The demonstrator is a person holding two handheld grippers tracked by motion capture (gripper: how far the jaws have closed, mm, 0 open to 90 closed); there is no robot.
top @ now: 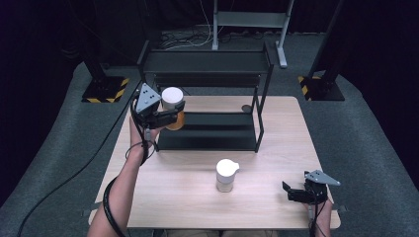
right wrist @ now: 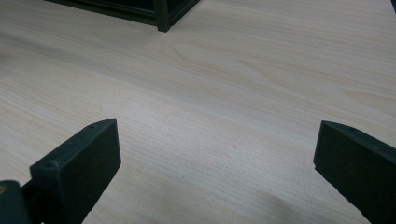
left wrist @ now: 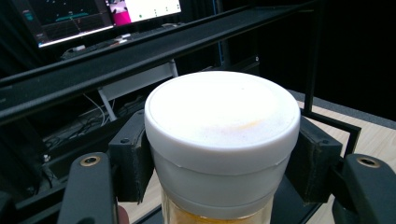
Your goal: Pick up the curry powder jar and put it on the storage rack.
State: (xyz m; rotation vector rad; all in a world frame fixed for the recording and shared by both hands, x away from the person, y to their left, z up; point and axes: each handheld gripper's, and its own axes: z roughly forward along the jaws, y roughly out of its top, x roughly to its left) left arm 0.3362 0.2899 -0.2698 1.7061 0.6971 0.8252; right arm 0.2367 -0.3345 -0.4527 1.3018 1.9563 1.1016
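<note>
Light falls from overhead onto the wooden table (top: 197, 192), which reads evenly bright while the surrounding room sinks to near black. The high view is soft and low in detail. A white-lidded jar (top: 226, 174) on the table casts a short, faint shadow. In the left gripper view the held jar's white lid (left wrist: 222, 109) is overexposed, its top nearly featureless; the monitor (left wrist: 93, 14) behind glares and blurs. The right gripper view is sharp on the wood grain, its near jaws slightly soft.
</note>
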